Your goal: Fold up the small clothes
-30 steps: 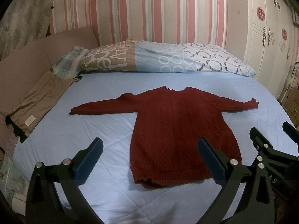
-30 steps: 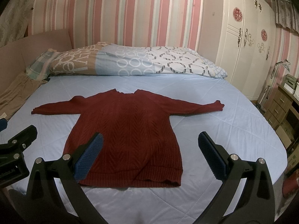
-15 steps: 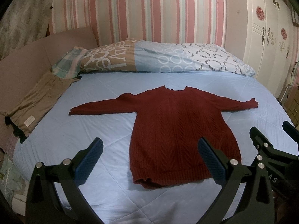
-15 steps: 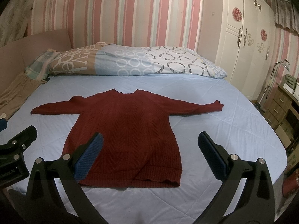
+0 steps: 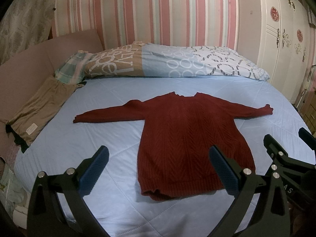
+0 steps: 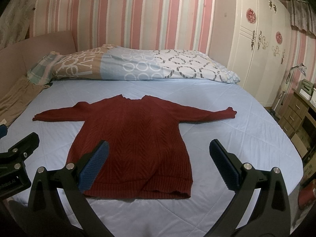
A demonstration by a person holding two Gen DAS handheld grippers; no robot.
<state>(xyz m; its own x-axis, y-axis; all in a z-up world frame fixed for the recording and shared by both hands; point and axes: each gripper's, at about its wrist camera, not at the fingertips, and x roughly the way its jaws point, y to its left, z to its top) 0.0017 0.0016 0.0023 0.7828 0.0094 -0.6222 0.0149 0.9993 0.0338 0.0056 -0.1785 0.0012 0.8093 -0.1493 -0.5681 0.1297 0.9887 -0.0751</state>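
A dark red knit sweater (image 5: 189,138) lies flat on the light blue bed (image 5: 98,138), sleeves spread out to both sides, hem toward me. It also shows in the right wrist view (image 6: 134,144). My left gripper (image 5: 158,165) is open and empty, held above the hem's left corner. My right gripper (image 6: 158,165) is open and empty, held above the hem's right part. The right gripper's body shows at the right edge of the left wrist view (image 5: 286,158). The left gripper's body shows at the left edge of the right wrist view (image 6: 17,158).
A patterned duvet (image 5: 167,63) lies along the head of the bed. A tan garment (image 5: 39,108) lies at the left edge by a pink headboard (image 5: 39,59). White wardrobes (image 6: 262,49) and a wooden drawer unit (image 6: 296,114) stand at the right.
Both grippers have held almost still; the view has shifted only slightly. The sweater has not moved.
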